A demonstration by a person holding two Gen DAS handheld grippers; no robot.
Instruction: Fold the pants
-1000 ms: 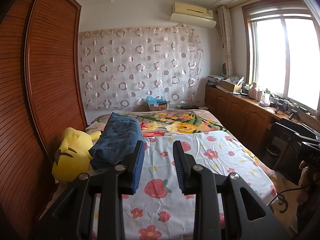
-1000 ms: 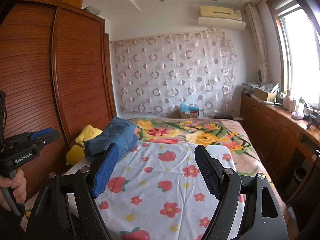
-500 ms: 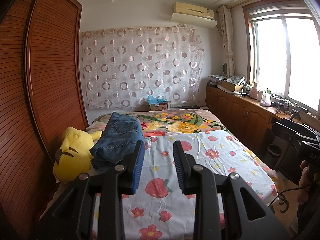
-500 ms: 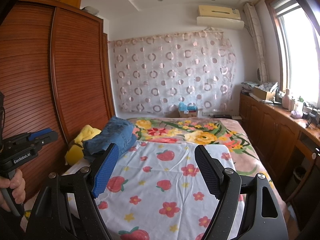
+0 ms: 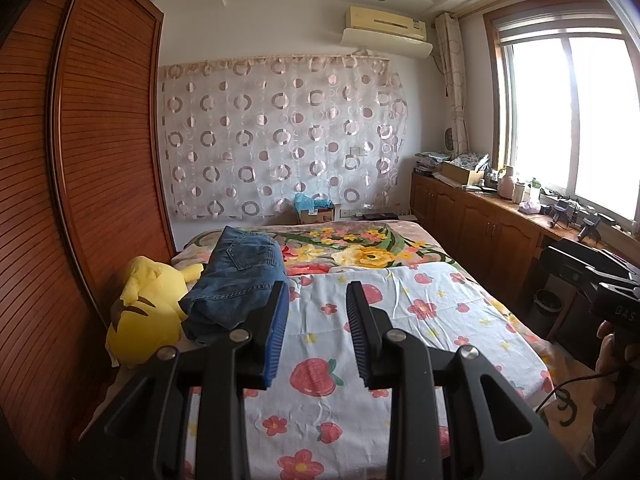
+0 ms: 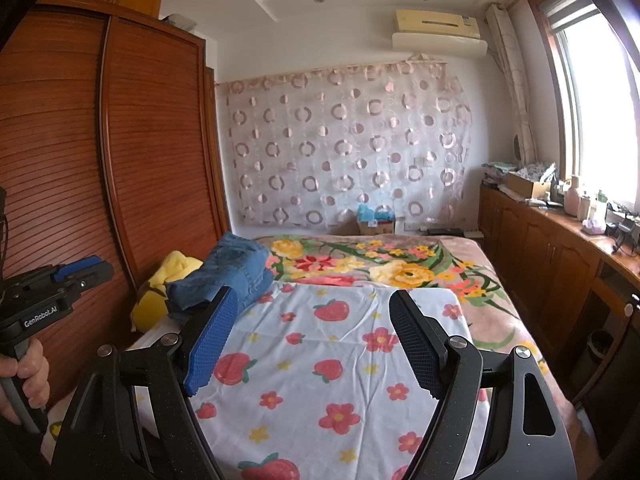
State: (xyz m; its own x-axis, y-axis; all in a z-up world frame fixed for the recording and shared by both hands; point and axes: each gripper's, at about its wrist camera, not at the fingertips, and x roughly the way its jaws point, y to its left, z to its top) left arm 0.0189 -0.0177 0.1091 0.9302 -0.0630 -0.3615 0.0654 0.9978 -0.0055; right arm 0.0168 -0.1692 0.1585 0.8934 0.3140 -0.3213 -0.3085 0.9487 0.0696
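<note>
While both claws hang above the near end of the bed [image 5: 400,312], nothing lies between the fingers of either one. The left claw [image 5: 316,300] has its fingers a narrow gap apart, with only the strawberry-and-flower sheet [image 5: 400,320] showing through the gap. The right claw [image 6: 310,312] stands with its fingers wide apart over the same sheet [image 6: 340,360], and it grips nothing either.

The jeans [image 5: 240,276], blue denim, lie in a loose folded heap on the far left part of the bed, beside the wardrobe [image 5: 100,160] of slatted red-brown wood. From the right wrist view the jeans [image 6: 232,272] sit just beyond the tip of that claw's left finger, apart from it. A yellow plush toy [image 5: 148,312] lies just beside the jeans, between them and the wardrobe, touching the heap.

Beyond the sheet, a blanket with large yellow and red flowers [image 5: 360,248] covers the far part of the bed. A sheer curtain with ring patterns [image 5: 280,140] hangs on the back wall, an air conditioner [image 5: 384,26] above it. A wooden surface [image 5: 500,208] under the window carries bottles and boxes. A hand [image 6: 24,376] holds the left claw's handle at the left edge of the right wrist view.
</note>
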